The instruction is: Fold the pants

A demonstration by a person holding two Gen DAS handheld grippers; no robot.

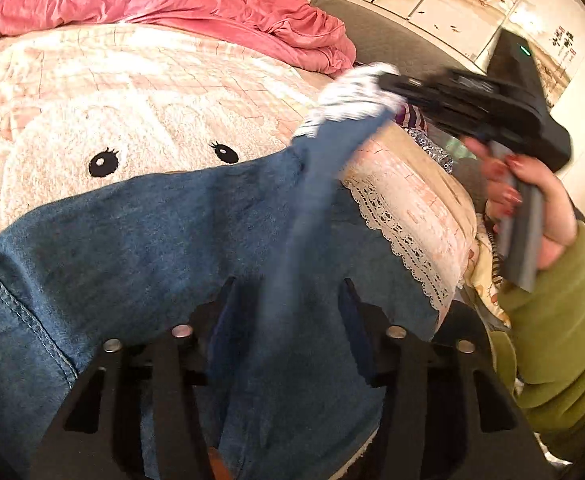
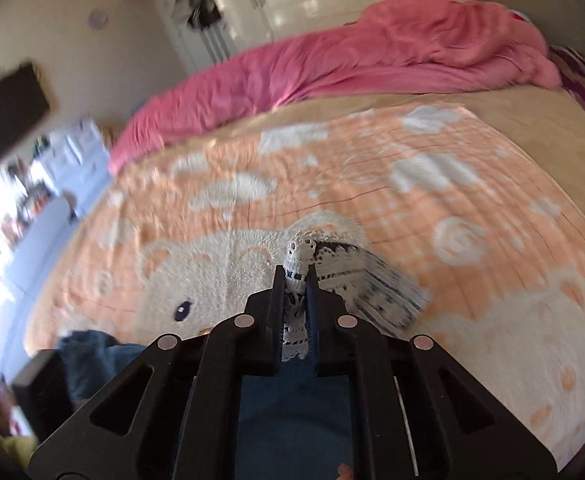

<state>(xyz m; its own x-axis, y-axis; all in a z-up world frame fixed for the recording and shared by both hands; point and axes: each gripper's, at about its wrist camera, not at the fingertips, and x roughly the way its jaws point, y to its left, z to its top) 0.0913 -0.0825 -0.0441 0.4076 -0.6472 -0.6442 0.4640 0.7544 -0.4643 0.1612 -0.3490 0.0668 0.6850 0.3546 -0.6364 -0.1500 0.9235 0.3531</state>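
Blue denim pants [image 1: 140,240] with a white lace-trimmed hem [image 1: 352,100] lie across the near edge of the bed. My left gripper [image 1: 288,312] has its fingers spread, with a raised strip of denim running up between them. My right gripper [image 2: 295,280] is shut on the white lace hem [image 2: 302,252] and holds it lifted above the bed. In the left wrist view the right gripper [image 1: 388,84] pulls that pant leg up and to the right. Denim [image 2: 92,352] also shows at lower left in the right wrist view.
A peach blanket with a white bear pattern [image 1: 112,120] covers the bed. A rumpled pink duvet [image 1: 212,4] lies along the far side. The bed's lace-edged side [image 1: 404,216] drops off at the right. A dark headboard [image 1: 392,44] stands behind.
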